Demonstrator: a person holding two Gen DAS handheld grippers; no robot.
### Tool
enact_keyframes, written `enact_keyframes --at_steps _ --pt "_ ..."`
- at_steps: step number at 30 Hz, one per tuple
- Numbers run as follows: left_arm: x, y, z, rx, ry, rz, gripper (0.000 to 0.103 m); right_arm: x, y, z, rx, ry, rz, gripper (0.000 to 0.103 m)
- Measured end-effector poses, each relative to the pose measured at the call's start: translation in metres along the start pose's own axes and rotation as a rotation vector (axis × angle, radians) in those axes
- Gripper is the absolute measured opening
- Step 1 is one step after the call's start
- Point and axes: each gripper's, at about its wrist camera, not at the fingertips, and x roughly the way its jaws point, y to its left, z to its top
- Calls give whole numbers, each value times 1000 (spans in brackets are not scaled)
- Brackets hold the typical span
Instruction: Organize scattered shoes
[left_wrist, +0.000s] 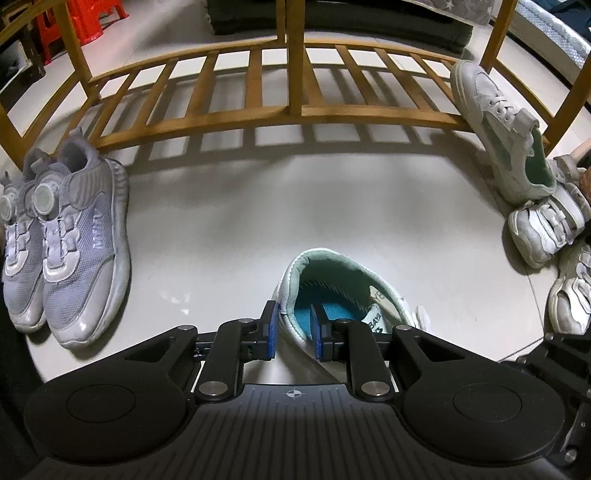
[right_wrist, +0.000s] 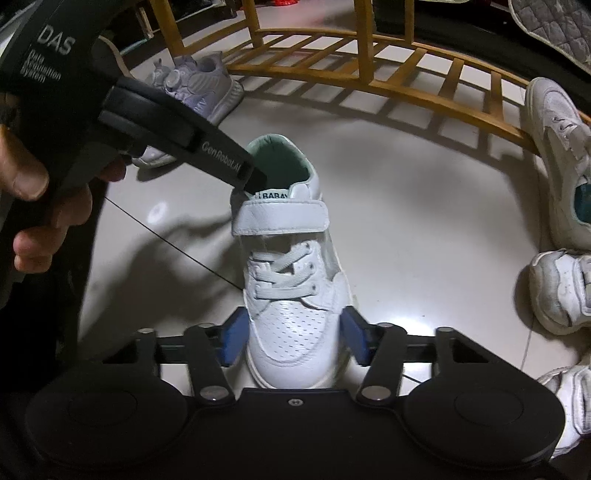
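Note:
A small white shoe (right_wrist: 291, 258) with a strap, grey laces and a mint lining stands on the pale floor. My left gripper (left_wrist: 294, 330) is shut on the shoe's collar (left_wrist: 291, 295) at the heel side, one blue pad inside the opening and one outside. In the right wrist view that gripper (right_wrist: 253, 179) reaches down into the shoe's mouth, held by a person's hand (right_wrist: 33, 177). My right gripper (right_wrist: 291, 339) straddles the toe, and both blue pads meet the toe's sides.
A slatted wooden rack (left_wrist: 258, 110) stands low across the back. A grey pair of sneakers (left_wrist: 66, 258) sits at its left end. Its matching white shoe (left_wrist: 495, 122) leans on the rack's right end, above several chunky white sneakers (left_wrist: 546, 229). Red stools (left_wrist: 74, 22) stand far left.

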Motion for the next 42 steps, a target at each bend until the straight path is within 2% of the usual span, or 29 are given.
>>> enact_keyframes --at_steps 7,12,17,21,27,32,35,40,42 --pt "-22 15 -9 -47 -18 -40 21 -3 -9 -5 51 28 27 54" --pt "-34 19 -19 -49 -26 -50 21 -2 5 -7 19 52 42 54" --pt "-41 26 -31 -76 -19 -57 22 4 12 -5 48 71 137 54" --pt "-43 33 -44 -104 10 -82 25 2 17 0 22 73 129 54" --pt "-43 34 -61 -121 27 -91 25 -22 -2 18 46 11 106 54" --pt "-45 26 -70 -108 33 -105 25 -28 -21 41 75 -38 24 54" --pt "-44 15 -77 -106 52 -140 25 -22 -29 52 102 -55 -20 54" --pt "-41 2 -83 -83 69 -147 25 -2 -42 70 174 -69 -39 46" --pt "-39 0 -86 -95 84 -159 25 8 -48 75 216 -64 -42 39"
